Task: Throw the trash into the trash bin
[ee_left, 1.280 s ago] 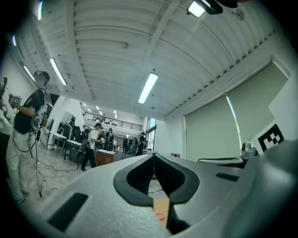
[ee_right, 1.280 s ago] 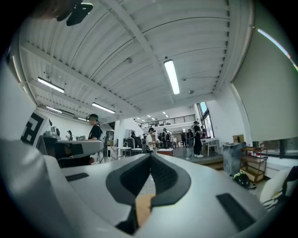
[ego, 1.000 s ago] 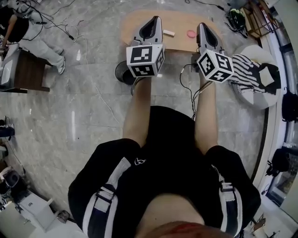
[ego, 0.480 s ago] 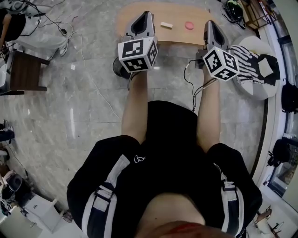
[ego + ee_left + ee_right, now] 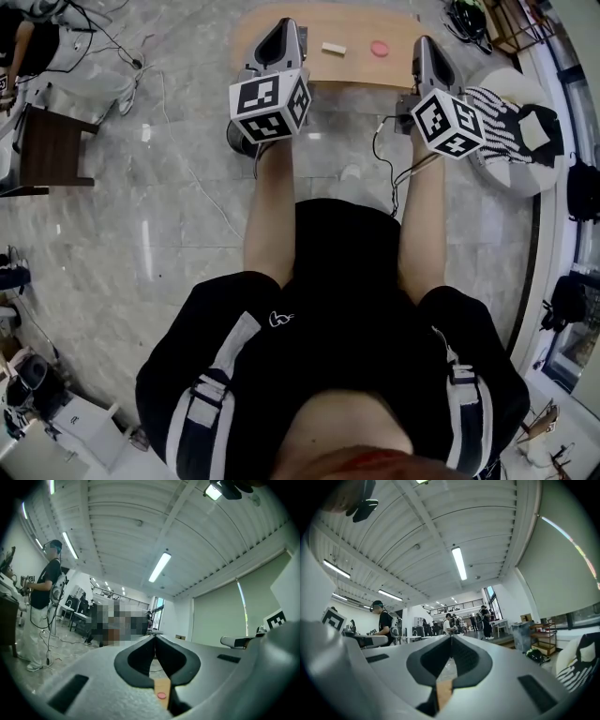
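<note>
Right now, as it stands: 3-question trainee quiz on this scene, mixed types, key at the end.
1. Multiple choice: what lies on the wooden table?
A) a beige block and a pink disc
B) a bottle and a cup
C) a pair of scissors
2. True or false: the right gripper has its jaws wide apart.
3. Fill in: the left gripper holds ____.

Key
1. A.
2. False: its jaws are together.
3. Nothing: its jaws are shut with nothing between them.
</note>
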A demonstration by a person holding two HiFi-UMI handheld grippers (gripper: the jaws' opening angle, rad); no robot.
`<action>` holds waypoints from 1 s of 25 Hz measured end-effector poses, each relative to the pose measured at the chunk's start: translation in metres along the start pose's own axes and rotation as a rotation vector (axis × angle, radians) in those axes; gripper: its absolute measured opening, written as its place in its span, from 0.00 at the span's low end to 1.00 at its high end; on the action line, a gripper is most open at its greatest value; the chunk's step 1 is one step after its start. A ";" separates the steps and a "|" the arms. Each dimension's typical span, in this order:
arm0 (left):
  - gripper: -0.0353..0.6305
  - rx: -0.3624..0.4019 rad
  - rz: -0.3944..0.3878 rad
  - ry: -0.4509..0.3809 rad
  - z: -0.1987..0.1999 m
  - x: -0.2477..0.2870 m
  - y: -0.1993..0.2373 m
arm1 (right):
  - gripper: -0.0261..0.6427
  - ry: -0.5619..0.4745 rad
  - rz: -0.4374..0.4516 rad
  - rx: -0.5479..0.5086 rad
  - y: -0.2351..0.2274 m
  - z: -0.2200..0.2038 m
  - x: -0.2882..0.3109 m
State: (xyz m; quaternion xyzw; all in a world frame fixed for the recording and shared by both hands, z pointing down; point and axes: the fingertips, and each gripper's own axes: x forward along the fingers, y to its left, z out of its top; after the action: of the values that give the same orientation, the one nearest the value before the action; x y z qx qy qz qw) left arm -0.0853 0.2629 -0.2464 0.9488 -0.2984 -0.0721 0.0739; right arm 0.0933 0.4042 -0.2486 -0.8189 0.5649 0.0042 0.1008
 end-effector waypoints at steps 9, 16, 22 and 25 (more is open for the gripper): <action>0.07 0.024 0.020 -0.031 0.011 0.016 0.014 | 0.06 -0.025 0.037 0.019 0.000 0.001 0.029; 0.07 0.029 0.037 -0.032 0.011 0.053 0.034 | 0.06 -0.029 0.050 0.037 -0.010 -0.006 0.073; 0.07 0.024 0.004 -0.009 -0.008 0.106 0.027 | 0.06 -0.028 0.026 0.049 -0.046 -0.015 0.111; 0.07 0.030 -0.017 0.001 -0.015 0.141 0.018 | 0.06 -0.023 0.015 0.056 -0.070 -0.017 0.137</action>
State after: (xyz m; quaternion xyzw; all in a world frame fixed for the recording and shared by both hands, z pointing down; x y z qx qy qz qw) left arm 0.0215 0.1682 -0.2410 0.9523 -0.2915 -0.0677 0.0589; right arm 0.2061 0.2990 -0.2377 -0.8115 0.5696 -0.0014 0.1304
